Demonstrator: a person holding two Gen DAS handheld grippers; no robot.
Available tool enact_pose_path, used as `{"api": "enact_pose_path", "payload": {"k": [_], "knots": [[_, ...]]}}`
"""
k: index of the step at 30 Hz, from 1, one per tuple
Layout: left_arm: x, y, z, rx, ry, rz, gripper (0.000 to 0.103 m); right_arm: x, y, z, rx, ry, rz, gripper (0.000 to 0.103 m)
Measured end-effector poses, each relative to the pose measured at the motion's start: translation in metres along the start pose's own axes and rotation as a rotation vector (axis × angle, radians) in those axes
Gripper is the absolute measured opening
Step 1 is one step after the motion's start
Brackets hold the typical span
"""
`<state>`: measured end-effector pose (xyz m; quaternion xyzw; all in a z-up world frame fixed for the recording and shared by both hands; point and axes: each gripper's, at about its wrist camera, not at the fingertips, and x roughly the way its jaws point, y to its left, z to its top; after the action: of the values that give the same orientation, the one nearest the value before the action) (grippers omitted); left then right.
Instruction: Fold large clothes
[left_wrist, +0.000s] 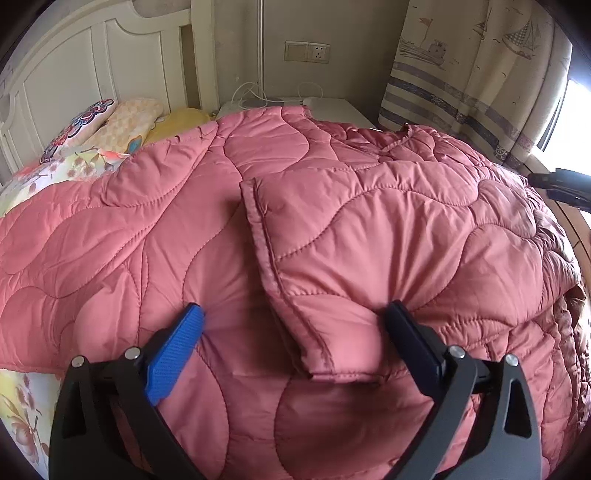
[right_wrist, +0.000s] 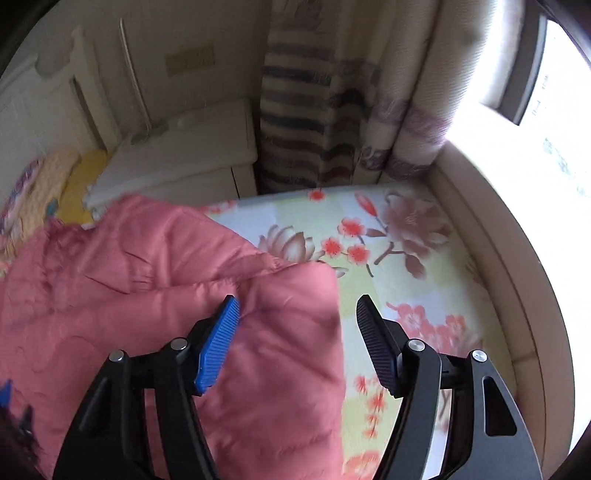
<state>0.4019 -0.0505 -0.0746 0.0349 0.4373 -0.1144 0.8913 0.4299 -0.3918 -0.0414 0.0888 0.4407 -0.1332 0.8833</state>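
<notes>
Pink quilted coat (left_wrist: 332, 229) lies on the bed (right_wrist: 406, 258), sleeve folded in. Both your grippers, left gripper (left_wrist: 295, 314) & right gripper (right_wrist: 299, 306), are released, fingers spread, nothing held. Next: regrip hem, fold up.

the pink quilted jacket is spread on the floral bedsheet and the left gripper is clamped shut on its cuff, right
Not quite. The left gripper is open, its fingers wide on either side of the sleeve cuff, as the left wrist view shows. The pink quilted jacket does lie on the floral bedsheet.

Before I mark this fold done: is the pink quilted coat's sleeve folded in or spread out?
Folded in: the sleeve lies across the pink quilted coat, cuff resting on its body.
</notes>
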Motion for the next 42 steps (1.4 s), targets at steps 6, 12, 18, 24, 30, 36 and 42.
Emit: {"api": "enact_pose_path", "payload": {"k": [6, 12, 18, 24, 30, 36, 42], "knots": [[0.0, 0.001, 0.001, -0.005, 0.0, -0.006, 0.099, -0.044, 0.101, -0.071, -0.299, -0.081, 0.118, 0.092], [0.0, 0.002, 0.001, -0.014, -0.001, -0.02, 0.1, -0.02, 0.144, -0.109, -0.446, -0.101, -0.015, 0.098], [-0.002, 0.005, 0.0, -0.031, -0.012, -0.045, 0.101, -0.04, 0.123, -0.108, -0.294, -0.001, 0.028, 0.098], [-0.041, 0.038, -0.006, -0.18, -0.188, -0.112, 0.1, -0.057, 0.149, -0.176, -0.401, -0.013, 0.075, 0.098], [-0.123, 0.154, -0.061, -0.692, -0.401, -0.004, 0.1, -0.054, 0.135, -0.174, -0.332, -0.007, 0.13, 0.098], [-0.154, 0.288, -0.138, -1.151, -0.453, 0.154, 0.099, -0.055, 0.138, -0.176, -0.335, -0.012, 0.126, 0.098], [-0.159, 0.361, -0.131, -1.177, -0.508, 0.201, 0.084, -0.058, 0.137, -0.179, -0.332, -0.012, 0.133, 0.098]]}}
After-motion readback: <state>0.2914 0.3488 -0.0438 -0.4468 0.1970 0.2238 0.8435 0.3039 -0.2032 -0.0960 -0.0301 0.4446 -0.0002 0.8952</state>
